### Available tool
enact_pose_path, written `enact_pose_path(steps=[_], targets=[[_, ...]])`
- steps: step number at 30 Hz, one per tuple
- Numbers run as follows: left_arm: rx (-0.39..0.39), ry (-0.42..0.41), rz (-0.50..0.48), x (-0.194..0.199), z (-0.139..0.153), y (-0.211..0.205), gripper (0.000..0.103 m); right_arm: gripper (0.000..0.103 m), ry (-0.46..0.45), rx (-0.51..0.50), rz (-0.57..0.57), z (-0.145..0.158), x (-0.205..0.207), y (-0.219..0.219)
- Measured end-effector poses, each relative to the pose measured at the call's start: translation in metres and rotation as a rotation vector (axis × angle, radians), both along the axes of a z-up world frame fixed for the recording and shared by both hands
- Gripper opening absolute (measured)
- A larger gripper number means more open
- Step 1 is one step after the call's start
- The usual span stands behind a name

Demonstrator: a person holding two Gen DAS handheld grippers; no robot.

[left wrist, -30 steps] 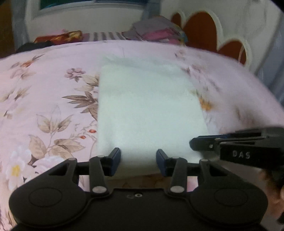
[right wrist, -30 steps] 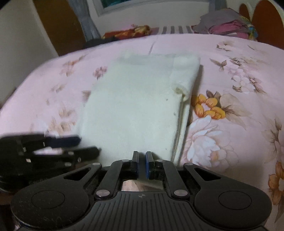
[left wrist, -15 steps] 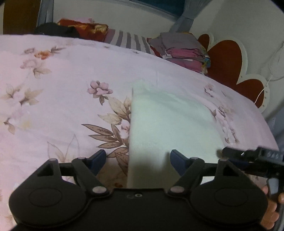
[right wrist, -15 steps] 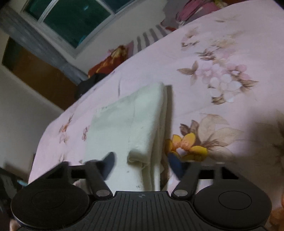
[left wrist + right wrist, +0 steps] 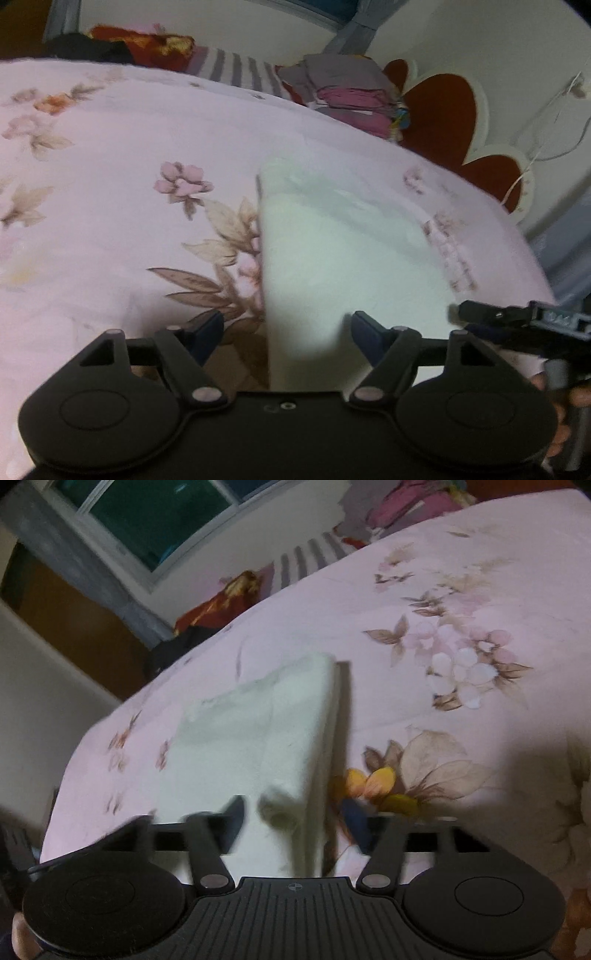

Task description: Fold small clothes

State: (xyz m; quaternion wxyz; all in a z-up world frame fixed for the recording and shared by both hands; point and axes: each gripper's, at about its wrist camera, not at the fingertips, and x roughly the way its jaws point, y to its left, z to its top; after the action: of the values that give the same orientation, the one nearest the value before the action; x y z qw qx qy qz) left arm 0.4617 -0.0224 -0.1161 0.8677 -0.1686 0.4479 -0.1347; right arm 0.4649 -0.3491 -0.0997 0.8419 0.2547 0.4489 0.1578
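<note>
A white folded cloth (image 5: 332, 258) lies flat on the pink floral bedsheet (image 5: 110, 184). My left gripper (image 5: 287, 321) straddles the cloth's near left edge. Its jaws stand wide and are closing a little; the pads do not touch the fabric. In the right wrist view my right gripper (image 5: 291, 806) straddles the near right corner of the cloth (image 5: 251, 731), where a small rolled lip sticks up. Its jaws are opening and the blurred pads stand clear of the cloth. The right gripper (image 5: 469, 317) also shows at the right in the left wrist view.
A stack of folded pink and grey clothes (image 5: 351, 92) sits at the bed's far side by a red heart-shaped headboard (image 5: 443, 110). A striped garment (image 5: 236, 70) and dark clothes lie along the far edge. A window (image 5: 147, 524) is behind. A hand (image 5: 576, 398) holds the right gripper.
Both grippers let go of the cloth's near edge and opened. They moved apart sideways, the left to the cloth's left edge and the right to its right edge, each rolling.
</note>
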Motion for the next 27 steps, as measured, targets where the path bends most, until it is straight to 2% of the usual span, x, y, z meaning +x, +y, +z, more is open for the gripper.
enact_pose_path(steps=[3,6,9,13,14,15,16,18,20,22,27], targets=[[-0.107,0.044,-0.005,0.013,-0.009,0.003,0.068,0.064,0.043,0.107,0.006,-0.013,0.010,-0.004],[-0.182,0.100,0.008,0.022,-0.022,0.006,0.066,0.064,0.101,0.133,0.012,-0.026,0.019,-0.003],[-0.208,0.103,0.007,0.026,-0.025,0.004,0.064,0.064,0.104,0.161,0.027,-0.032,0.024,0.000],[-0.201,0.108,-0.002,0.034,-0.027,-0.006,0.058,0.063,0.096,0.128,0.060,-0.030,0.034,0.008],[-0.181,0.097,0.004,0.034,-0.026,-0.009,0.049,0.053,0.089,0.099,0.065,-0.028,0.036,0.013],[-0.147,0.088,0.003,0.035,-0.024,-0.014,0.046,0.047,0.080,0.048,0.074,-0.026,0.036,0.020],[-0.102,0.070,-0.008,0.035,-0.019,-0.022,0.038,0.042,0.064,-0.008,0.091,-0.022,0.036,0.030],[0.004,0.031,-0.033,0.033,-0.008,-0.037,0.034,0.036,0.041,-0.098,0.108,-0.013,0.035,0.047],[0.095,-0.006,-0.060,0.030,0.002,-0.050,0.031,0.032,0.011,-0.174,0.112,-0.003,0.030,0.060],[0.144,-0.034,-0.085,0.026,0.011,-0.056,0.029,0.030,-0.019,-0.223,0.115,0.005,0.024,0.066],[0.225,-0.095,-0.136,0.018,0.033,-0.060,0.029,0.030,-0.065,-0.220,0.117,0.023,0.015,0.073]])
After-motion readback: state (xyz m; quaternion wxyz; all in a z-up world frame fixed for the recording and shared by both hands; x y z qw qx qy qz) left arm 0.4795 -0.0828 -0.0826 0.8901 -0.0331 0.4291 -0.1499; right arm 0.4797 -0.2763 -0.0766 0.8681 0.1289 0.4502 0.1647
